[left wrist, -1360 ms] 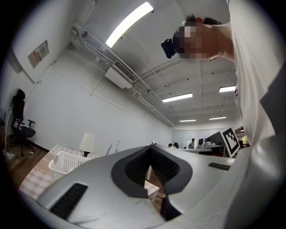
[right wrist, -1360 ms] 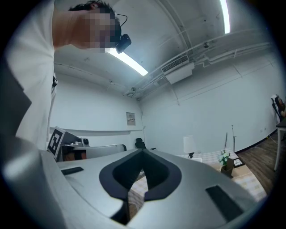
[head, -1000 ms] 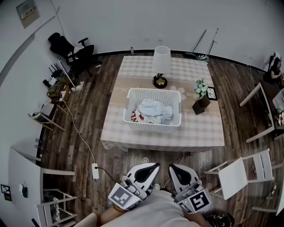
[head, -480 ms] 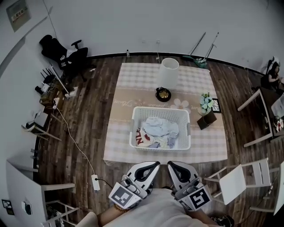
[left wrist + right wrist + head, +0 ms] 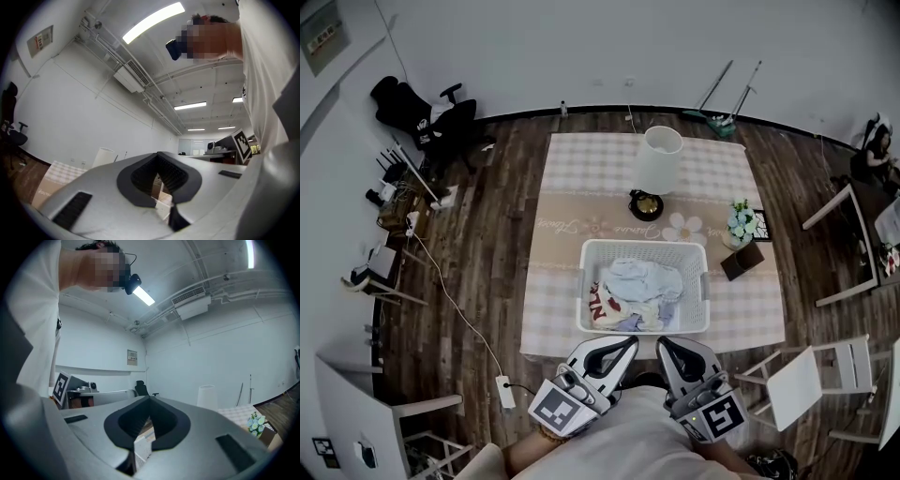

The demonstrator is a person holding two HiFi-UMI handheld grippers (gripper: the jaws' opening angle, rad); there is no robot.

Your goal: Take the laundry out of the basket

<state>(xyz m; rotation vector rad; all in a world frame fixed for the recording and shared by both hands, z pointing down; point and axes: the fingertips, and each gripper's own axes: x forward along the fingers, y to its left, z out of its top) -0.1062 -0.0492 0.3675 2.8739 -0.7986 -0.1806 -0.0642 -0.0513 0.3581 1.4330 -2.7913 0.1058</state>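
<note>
The crumpled laundry (image 5: 639, 286), pale blue and white cloth with a red-and-white piece at its left side, lies heaped inside the white lattice-walled plastic basket (image 5: 644, 245). Nothing has been lifted out yet. The basket stands on the checked-cloth worktop (image 5: 581, 173) close to its near edge and squarely ahead of the person, which seems meant to let both arms reach the heap from above. The white-shaded lamp (image 5: 657, 161) stands behind the basket. The small pot of pale flowers (image 5: 741, 223) stands off its far right corner. Both are clear of the reaching path. The left tongs (image 5: 623, 349) and right tongs (image 5: 667, 347) are held side by side close to the body, just short of the worktop's edge and apart from the basket. Each is pressed together with nothing pinched, as the left gripper view (image 5: 161, 187) and the right gripper view (image 5: 147, 425) both show. They point level across the room rather than down, which reads as a carrying posture for the approach. My judgement is that they must spread and tip downward over the rim before any cloth can be taken. Loose fabric like this will likely drag neighbouring pieces along with it.
</note>
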